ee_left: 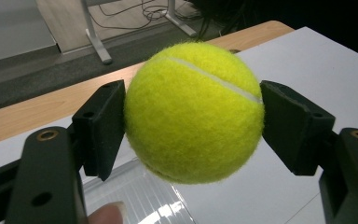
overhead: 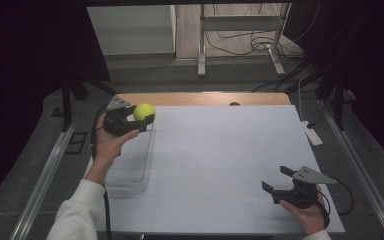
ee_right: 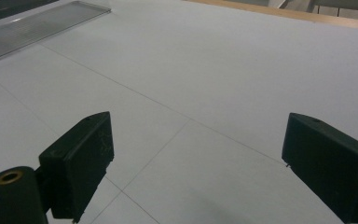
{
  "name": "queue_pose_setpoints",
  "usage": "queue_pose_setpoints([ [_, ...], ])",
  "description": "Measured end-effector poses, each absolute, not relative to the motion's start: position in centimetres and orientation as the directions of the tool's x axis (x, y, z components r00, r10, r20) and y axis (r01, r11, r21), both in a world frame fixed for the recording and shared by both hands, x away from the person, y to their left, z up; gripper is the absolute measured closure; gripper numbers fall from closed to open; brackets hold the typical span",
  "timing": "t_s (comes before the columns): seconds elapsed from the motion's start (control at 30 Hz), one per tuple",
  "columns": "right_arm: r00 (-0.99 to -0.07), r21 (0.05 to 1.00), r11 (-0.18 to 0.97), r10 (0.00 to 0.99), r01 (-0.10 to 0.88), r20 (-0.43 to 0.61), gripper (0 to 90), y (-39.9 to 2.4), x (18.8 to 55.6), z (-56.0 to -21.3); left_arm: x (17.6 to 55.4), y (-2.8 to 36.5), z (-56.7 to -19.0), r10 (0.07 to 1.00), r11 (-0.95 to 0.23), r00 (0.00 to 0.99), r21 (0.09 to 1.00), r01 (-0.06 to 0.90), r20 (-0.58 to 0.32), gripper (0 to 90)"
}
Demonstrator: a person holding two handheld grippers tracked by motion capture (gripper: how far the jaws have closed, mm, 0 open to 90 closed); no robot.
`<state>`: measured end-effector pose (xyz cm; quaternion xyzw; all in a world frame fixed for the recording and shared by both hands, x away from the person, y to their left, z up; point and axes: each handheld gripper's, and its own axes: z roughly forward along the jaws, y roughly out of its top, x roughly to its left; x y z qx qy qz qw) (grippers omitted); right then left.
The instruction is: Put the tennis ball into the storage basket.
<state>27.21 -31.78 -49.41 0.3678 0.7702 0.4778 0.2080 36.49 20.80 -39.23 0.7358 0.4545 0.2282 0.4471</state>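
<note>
A yellow-green tennis ball (overhead: pixel 144 111) is held above the table's far left, over the far end of a clear plastic tray (overhead: pixel 130 170). My left gripper (overhead: pixel 139 119) is shut on it. In the left gripper view the ball (ee_left: pixel 193 112) sits squeezed between both black pads, with the tray's ribbed floor (ee_left: pixel 140 198) below. My right gripper (overhead: pixel 276 182) rests low at the near right of the white table (overhead: pixel 220 150), jaws wide apart with nothing between them. In the right gripper view the gripper (ee_right: pixel 196 163) looks across bare white board toward the tray (ee_right: pixel 37 25).
The wooden table edge (overhead: pixel 200 98) runs along the far side. Metal rails (overhead: pixel 45 175) flank the table on both sides. A white power strip (overhead: pixel 312 134) lies off the right edge. Table legs and cables (overhead: pixel 240 40) stand on the floor beyond.
</note>
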Motion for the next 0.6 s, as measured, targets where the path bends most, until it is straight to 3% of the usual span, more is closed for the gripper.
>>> queue_pose_setpoints([
  [0.6, -0.643, 0.89, 0.273, 0.766, 0.366, 0.03, 9.2, -31.8, 27.2, -49.4, 37.2, 22.4, -39.6, 0.907, -0.153, 0.414, 0.86, 0.487, -0.073, 27.3],
])
